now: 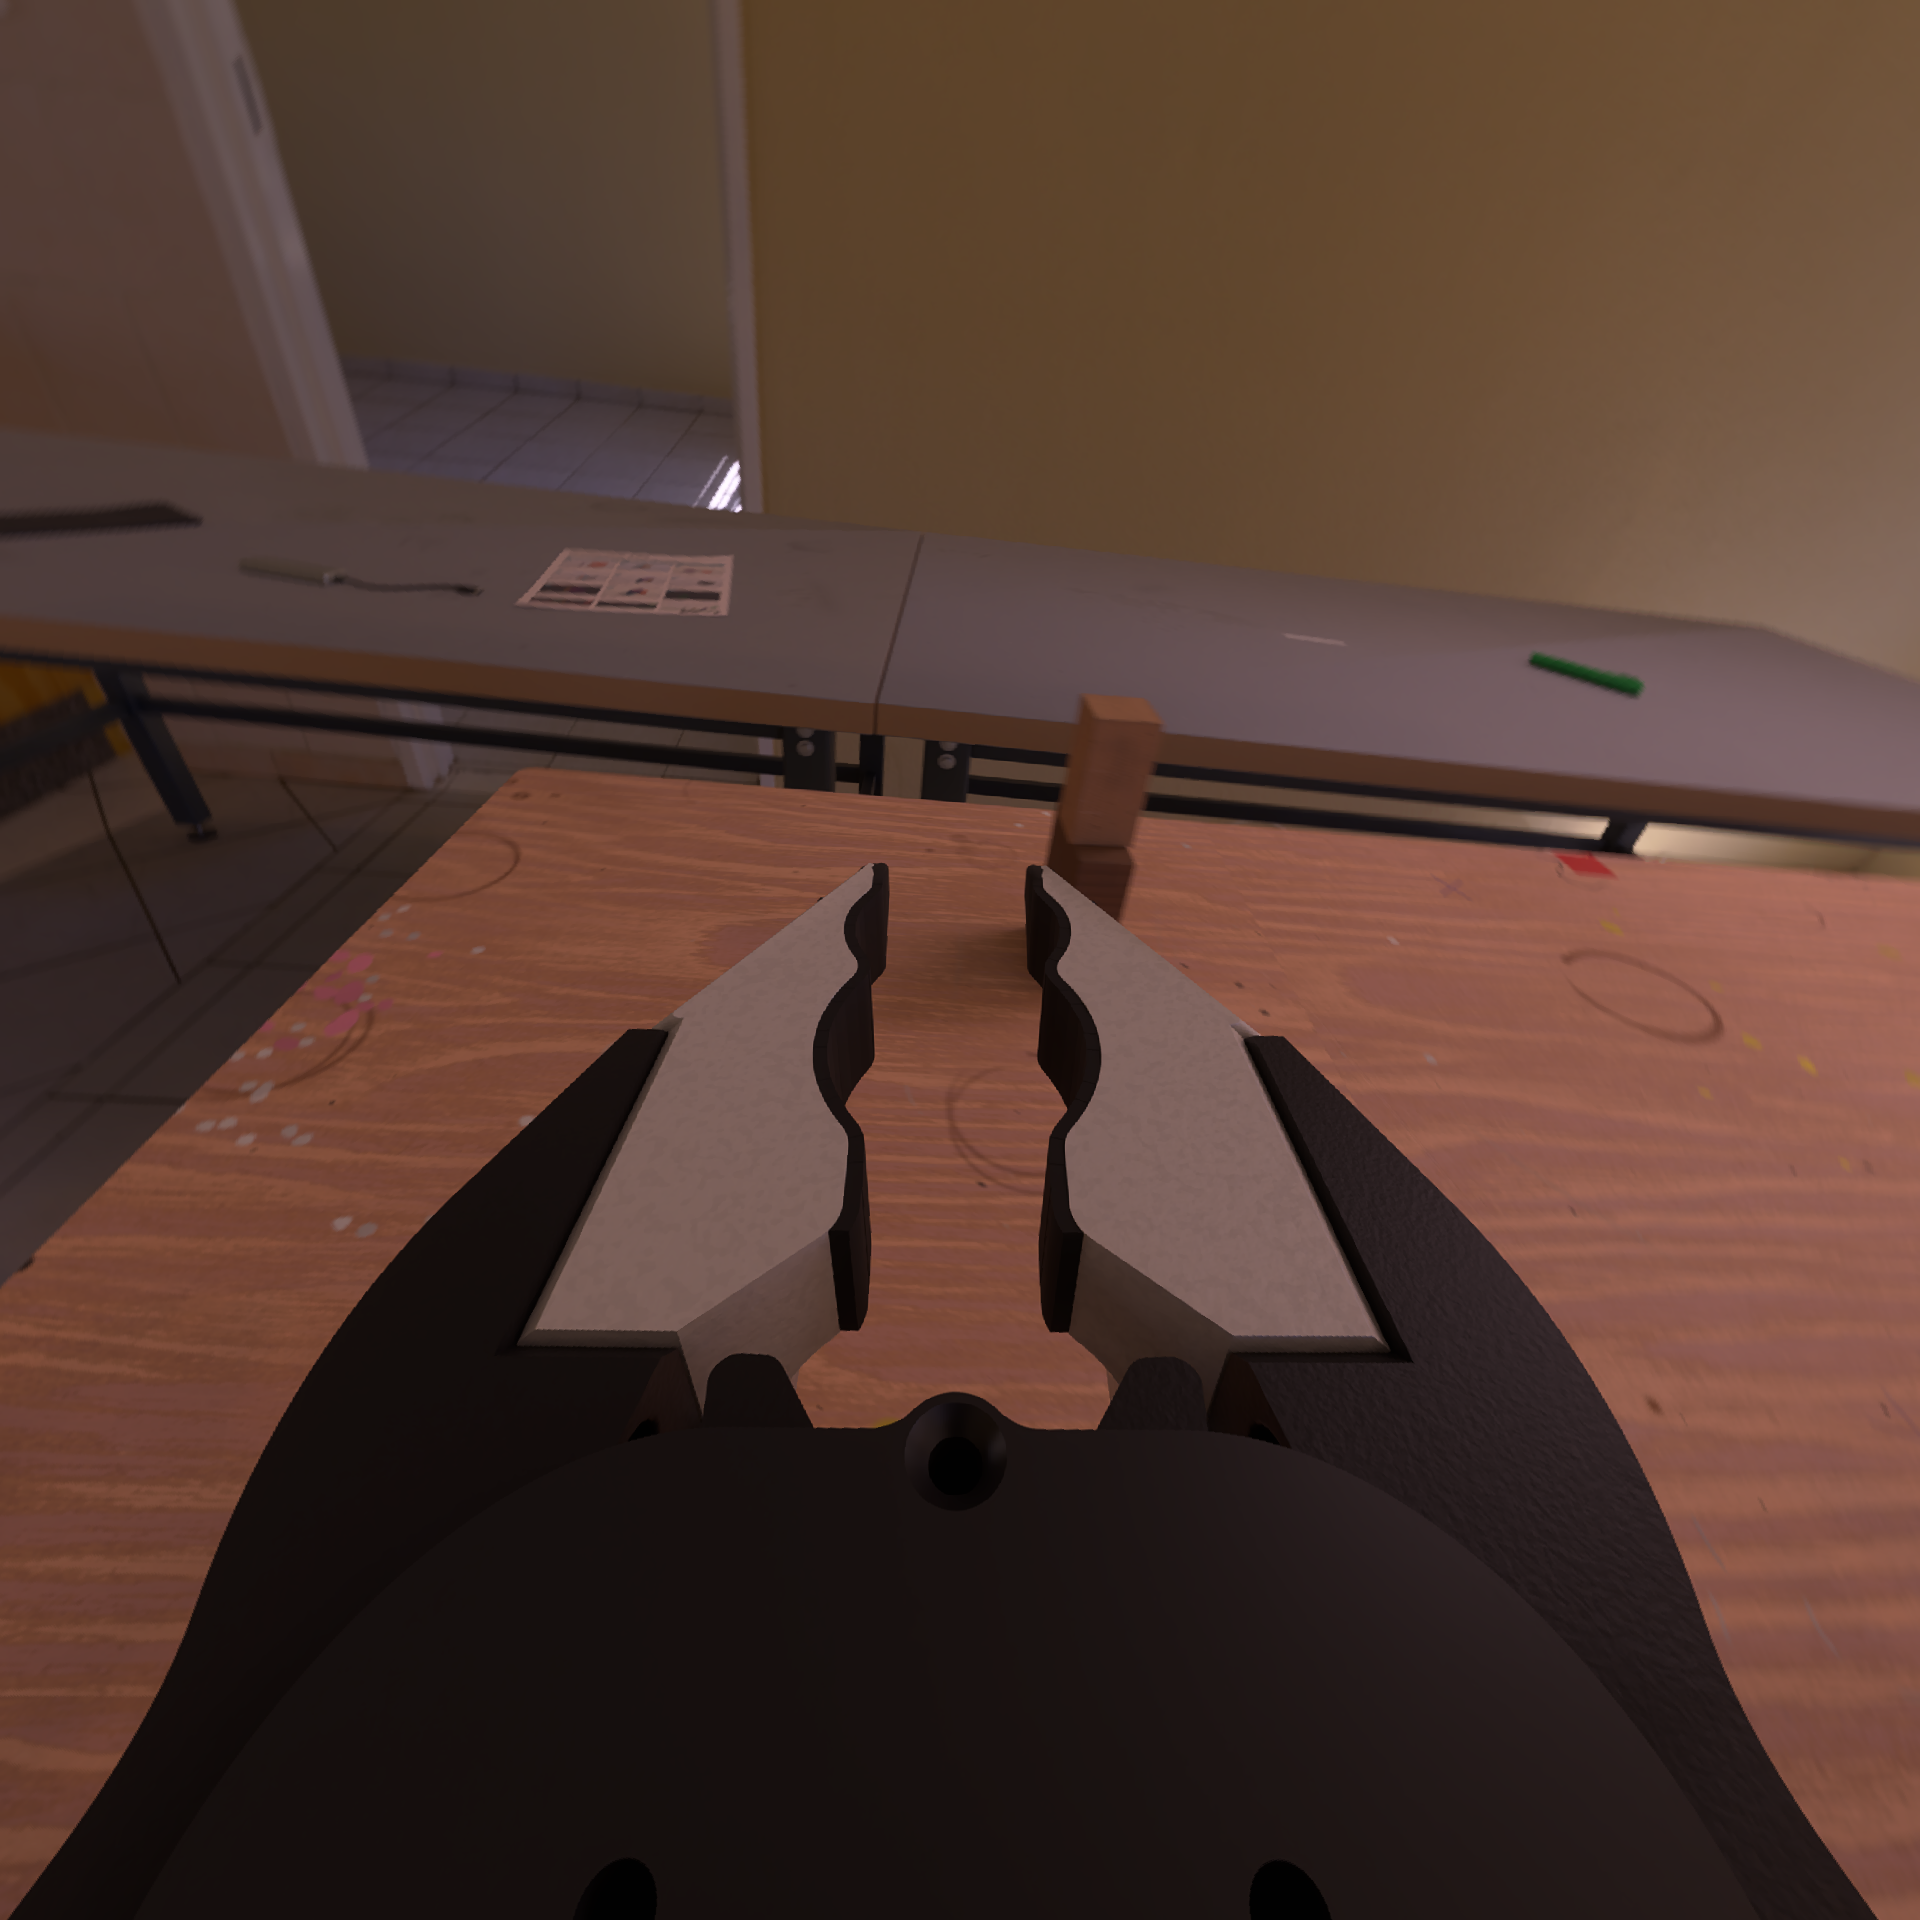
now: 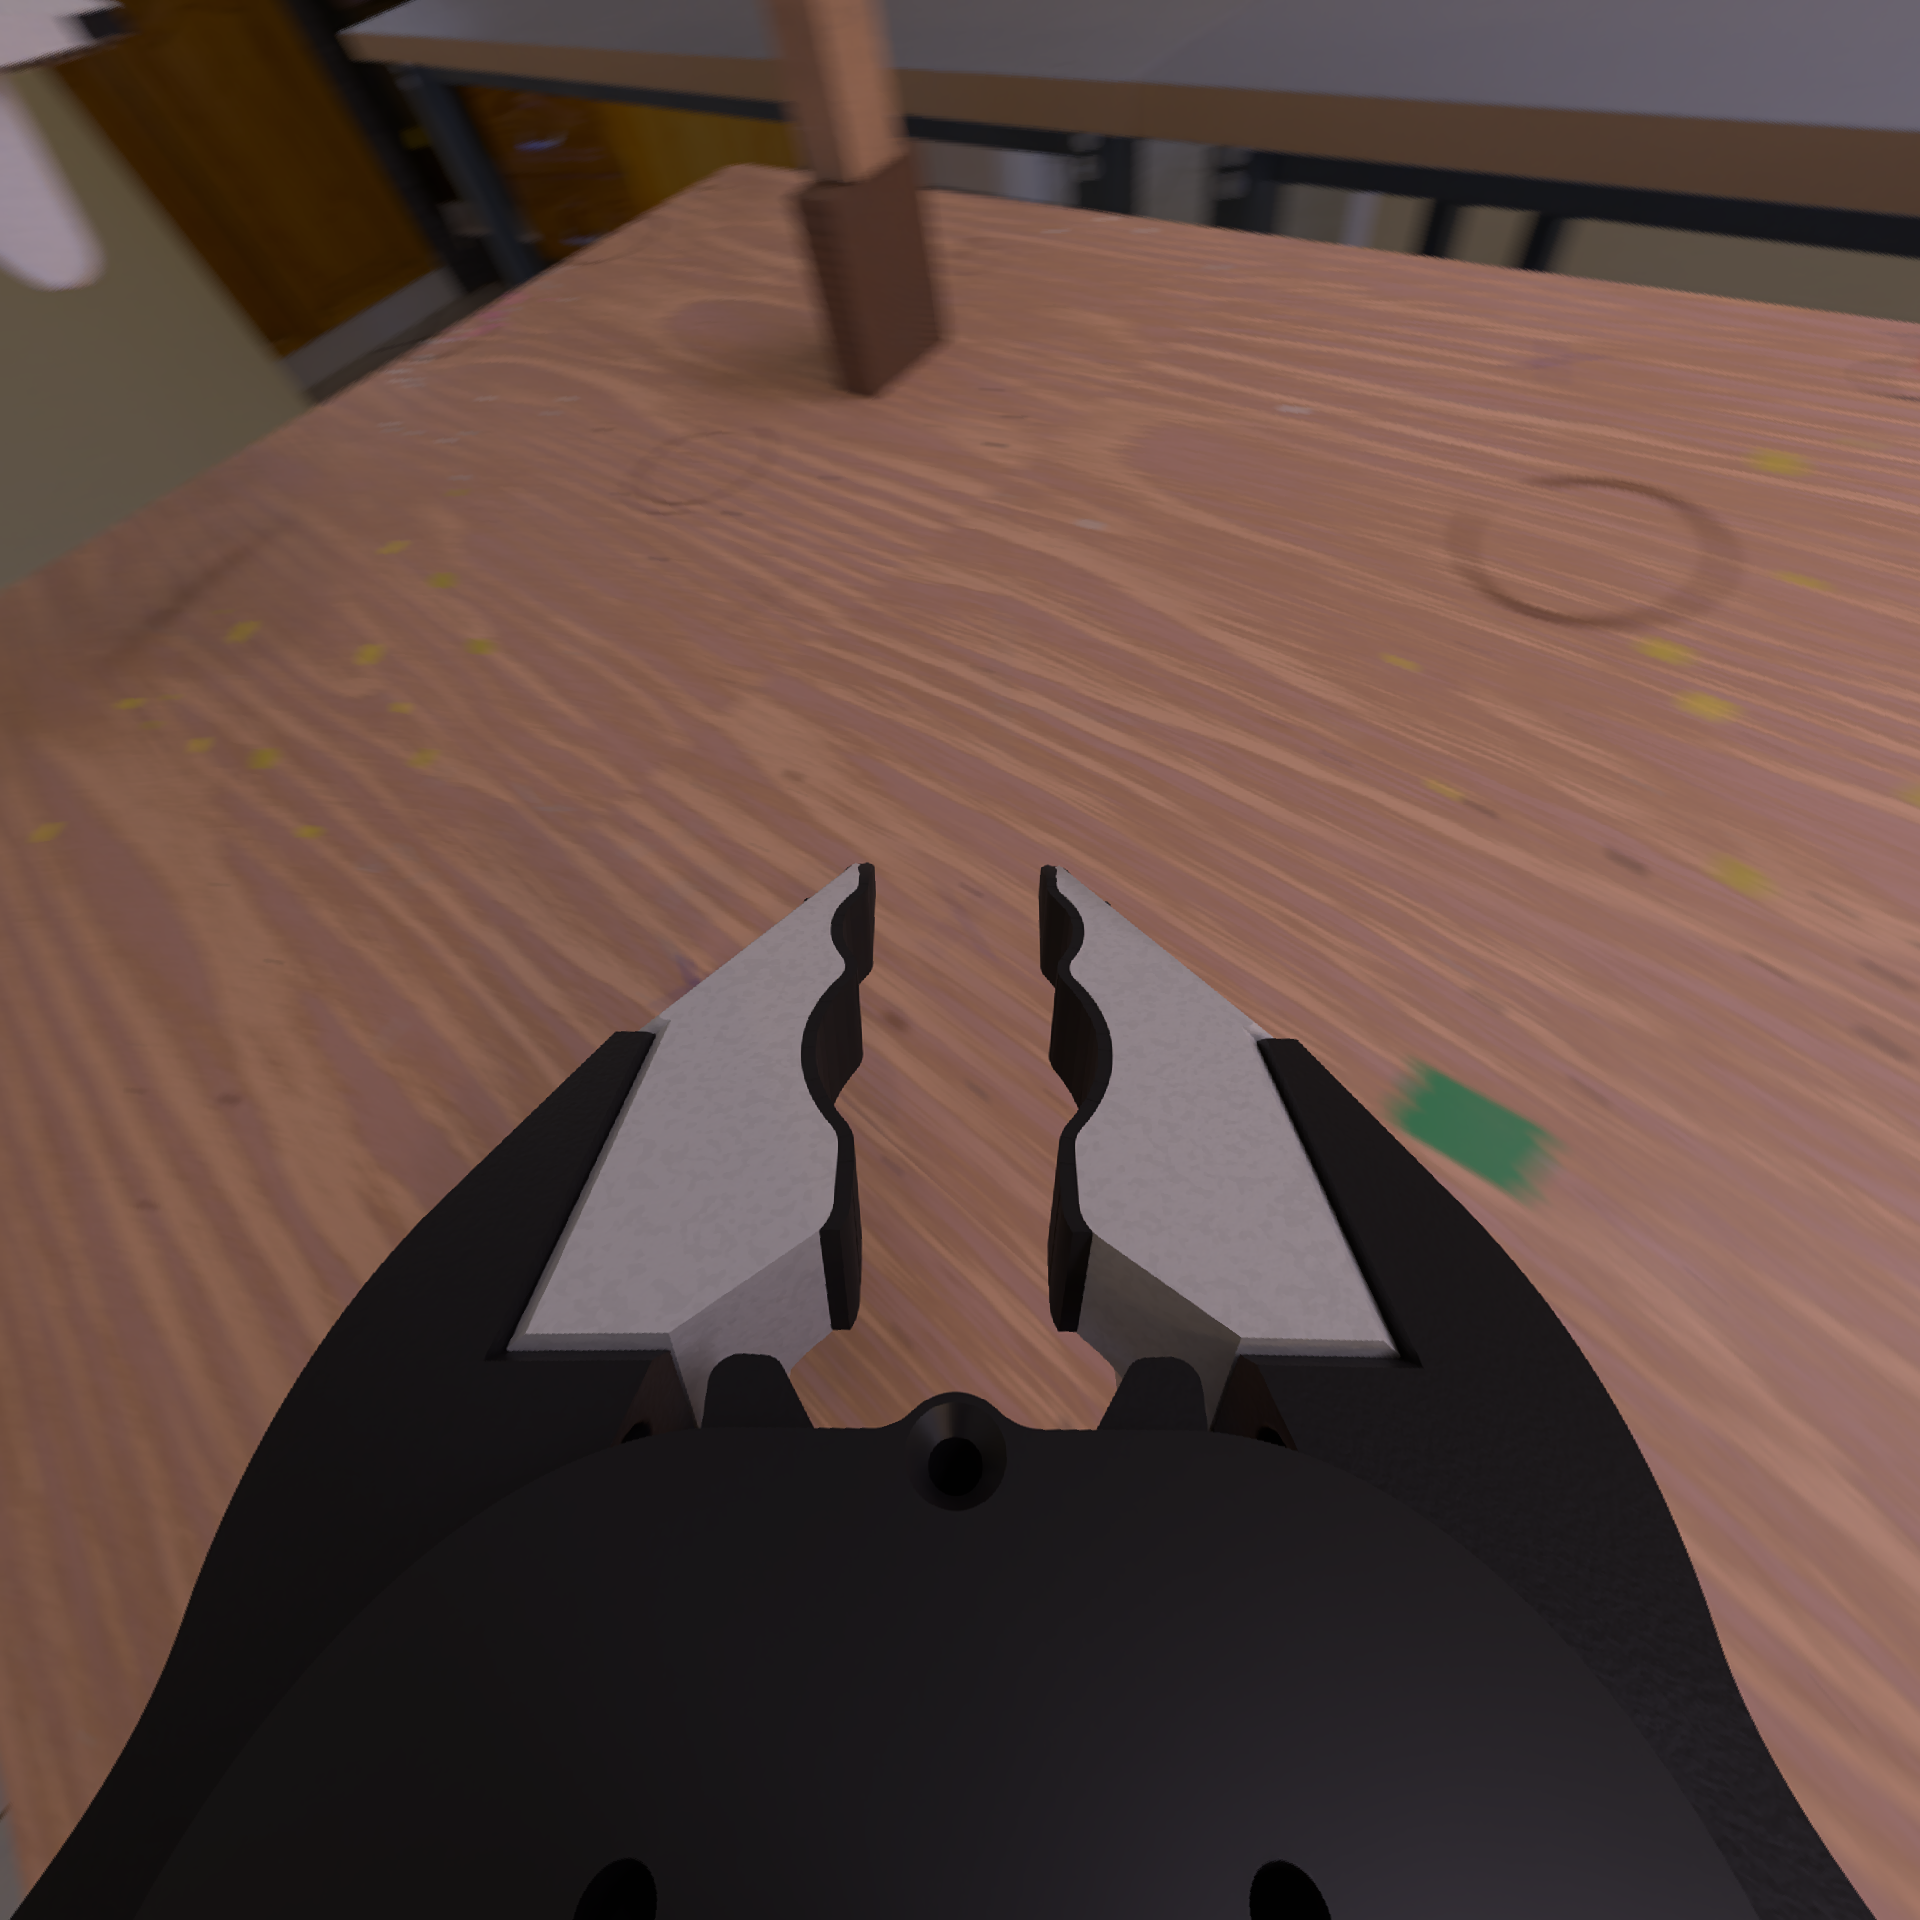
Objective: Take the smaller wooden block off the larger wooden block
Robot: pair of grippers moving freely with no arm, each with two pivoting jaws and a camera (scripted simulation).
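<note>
Broad reddish plywood tabletop [image 1: 1351, 1195] with streaked grain, faint ring stains and paint flecks. Behind it, long grey tables [image 1: 1039, 623] bearing a printed sheet [image 1: 629, 582], its writing too small to read, and a green marker-like bar [image 1: 1584, 672]. Near the far edge, upright dark brown wooden block [image 2: 873, 281], unmarked, carrying a paler tan wooden block [image 2: 847, 78] standing on top. Left gripper [image 1: 956, 894] low over the table, jaws apart, empty; right gripper [image 2: 957, 894] likewise parted, empty, well short of the stack. Small green patch [image 2: 1470, 1132] beside it.

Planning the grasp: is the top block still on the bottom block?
Yes. The lighter top block stands on the darker bottom block, leaning slightly; both grippers are open and away from it.
</note>
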